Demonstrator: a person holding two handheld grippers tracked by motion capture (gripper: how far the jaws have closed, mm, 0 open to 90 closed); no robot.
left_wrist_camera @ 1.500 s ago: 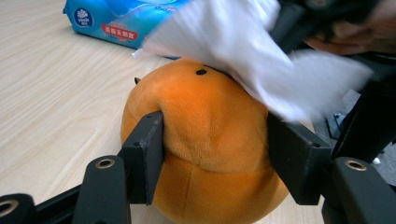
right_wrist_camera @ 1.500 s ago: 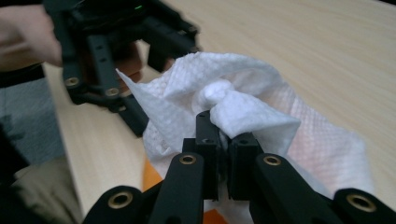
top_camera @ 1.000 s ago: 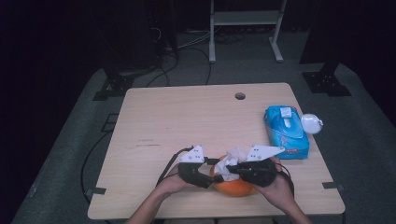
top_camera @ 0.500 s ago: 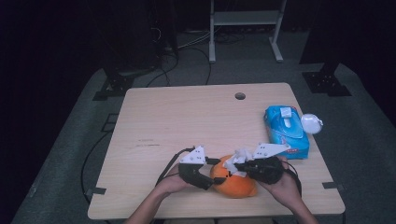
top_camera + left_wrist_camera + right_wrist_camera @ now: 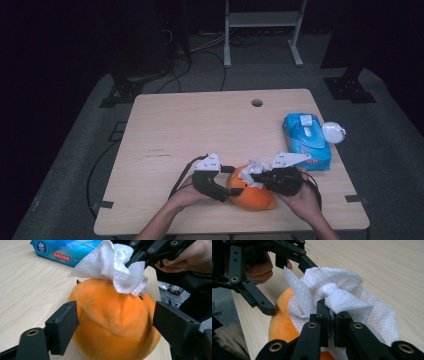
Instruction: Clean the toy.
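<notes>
The right gripper [image 5: 331, 317] is clamped on a wipe [image 5: 342, 297] and presses it to the top of an orange plush [image 5: 112, 322] near the table's [image 5: 200, 125] front edge. The left gripper [image 5: 115, 322], whose jaws have just been opening, straddles the plush without pressing. The step looks like wiping; next, steady the plush and rub. A wipes pack [image 5: 306, 140] lies right; the room is dark, with cables on the floor.

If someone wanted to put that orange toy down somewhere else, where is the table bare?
The far half of the table, from the round hole across to the left edge, lies bare. The right side is taken by the blue wipes pack. The near edge is crowded: orange plush toy, white tissue, both tools.
</notes>
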